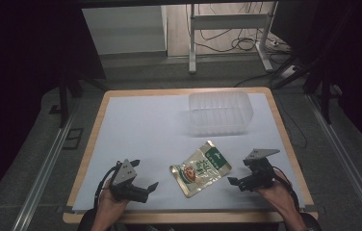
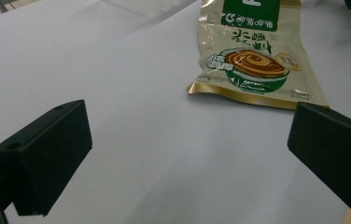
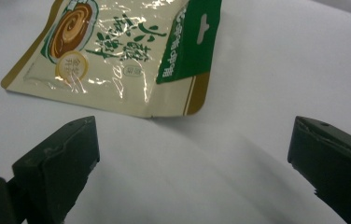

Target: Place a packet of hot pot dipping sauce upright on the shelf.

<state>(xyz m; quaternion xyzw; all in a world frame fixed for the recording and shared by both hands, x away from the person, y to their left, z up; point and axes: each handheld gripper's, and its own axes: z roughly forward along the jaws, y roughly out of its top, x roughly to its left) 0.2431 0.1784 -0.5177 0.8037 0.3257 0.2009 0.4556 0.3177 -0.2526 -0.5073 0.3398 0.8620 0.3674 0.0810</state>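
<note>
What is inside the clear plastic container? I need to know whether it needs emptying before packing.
The clear plastic container looks empty: only its ribbed walls and the white table cover show through. Its far inner corners are too hazy to confirm.

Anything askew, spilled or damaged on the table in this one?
Nothing stands out. The snack pouch lies flat and sealed, set diagonally between the open left gripper and right gripper. The clear plastic container sits upright, no spills.

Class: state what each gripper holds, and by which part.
Nothing is held. The left gripper and right gripper are open and empty; the snack pouch lies between them.
</note>
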